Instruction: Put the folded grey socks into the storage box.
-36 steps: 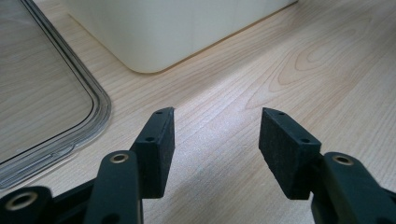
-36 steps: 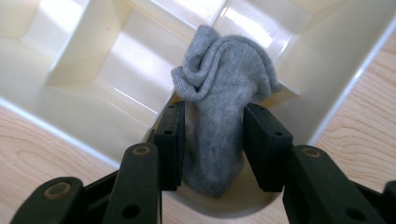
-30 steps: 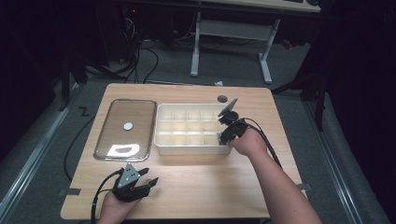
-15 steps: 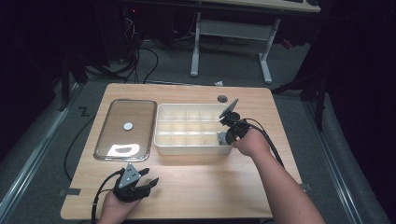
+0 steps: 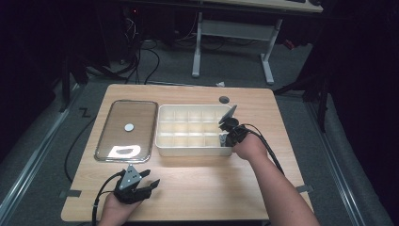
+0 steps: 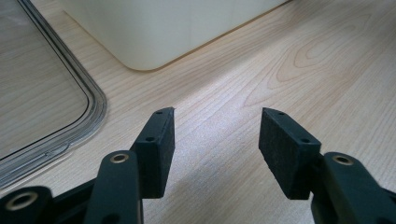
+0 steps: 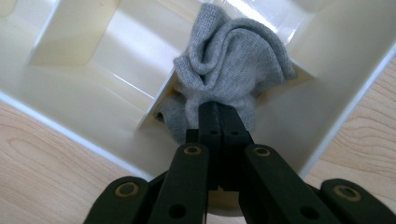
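A crumpled grey knit cloth (image 7: pixel 233 60) lies in a corner compartment of the cream divided box (image 7: pixel 93 93). My right gripper (image 7: pixel 218 109) points down into it. Its jaws have just been closing and now stand shut on a fold of the cloth. In the high view the right gripper (image 5: pixel 225 136) is at the near right corner of the box (image 5: pixel 188 149). My left gripper (image 5: pixel 150 186) rests open near the table's front left. Nothing is between its pads (image 6: pixel 159 140), and bare wood lies under the left gripper (image 6: pixel 217 140).
A clear flat lid (image 5: pixel 127 129) with a white disc lies left of the box; its rim (image 6: pixel 95 107) runs beside my left gripper. The box's rounded corner (image 6: pixel 149 42) stands just ahead of the left jaws. A round cable hole (image 5: pixel 224 100) sits behind the box.
The right hand has sunk slightly into the box's near right corner. The left hand has stayed where it was.
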The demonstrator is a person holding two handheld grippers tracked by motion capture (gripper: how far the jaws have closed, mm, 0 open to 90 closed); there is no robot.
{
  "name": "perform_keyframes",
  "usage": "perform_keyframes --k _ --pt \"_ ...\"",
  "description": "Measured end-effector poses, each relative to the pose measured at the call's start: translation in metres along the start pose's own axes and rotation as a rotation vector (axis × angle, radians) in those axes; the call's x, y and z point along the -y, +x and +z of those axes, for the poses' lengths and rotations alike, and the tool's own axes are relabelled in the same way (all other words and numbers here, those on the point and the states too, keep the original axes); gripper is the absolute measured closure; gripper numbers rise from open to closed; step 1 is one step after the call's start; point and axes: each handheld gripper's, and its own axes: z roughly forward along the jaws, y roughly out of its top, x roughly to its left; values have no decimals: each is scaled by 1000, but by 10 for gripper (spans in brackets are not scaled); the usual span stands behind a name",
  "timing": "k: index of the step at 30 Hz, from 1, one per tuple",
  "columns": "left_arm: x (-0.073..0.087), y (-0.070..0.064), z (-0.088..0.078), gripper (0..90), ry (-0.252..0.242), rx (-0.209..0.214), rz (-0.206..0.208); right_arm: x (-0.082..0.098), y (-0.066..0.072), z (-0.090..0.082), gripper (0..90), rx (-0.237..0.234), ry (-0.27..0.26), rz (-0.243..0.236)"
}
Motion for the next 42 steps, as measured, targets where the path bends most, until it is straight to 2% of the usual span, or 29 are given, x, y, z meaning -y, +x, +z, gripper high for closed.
perform_keyframes --k 3,6,8,10,11,12,13,19,23,29,31,32,33,34,37,38,42 --pt "0 0 0 464 0 -1 0 -1 1 -7 896 -7 -5 -10" --pt "0 0 0 463 3 1 2 -3 -1 -18 897 -9 -43 -6" --pt "-1 -1 0 464 3 3 5 -6 -2 -24 898 2 -66 13" --pt "-1 -1 0 463 1 1 4 -7 -3 -26 898 6 -78 13" --pt "0 -1 0 463 -1 -1 2 -10 -4 -25 897 11 -81 31" --pt "0 -1 0 463 -3 -2 2 -12 -4 -23 897 13 -78 43" --pt "0 -1 -1 463 -4 -2 0 -13 -5 -21 897 18 -79 30" --pt "0 1 -2 463 -4 -3 -4 -19 -3 -7 900 25 -56 25" --pt "0 1 -2 463 -5 -3 -2 -23 -1 0 900 29 -18 41" --pt "0 0 -2 463 0 1 -1 -29 2 13 900 50 19 27" --pt "0 0 -1 463 2 1 0 -30 3 15 900 50 32 47" --pt "1 0 -1 463 3 1 0 -31 1 16 900 48 34 35" --pt "1 0 -1 464 3 2 0 -31 2 16 900 44 43 59" --pt "1 0 -1 464 2 2 -1 -32 1 17 900 42 41 46" --pt "1 0 -1 463 2 2 -1 -32 1 18 900 36 50 66" --pt "1 0 -1 464 2 2 -1 -32 0 18 900 34 42 50" --pt "0 -2 0 463 4 3 3 -31 -2 19 900 20 37 59"
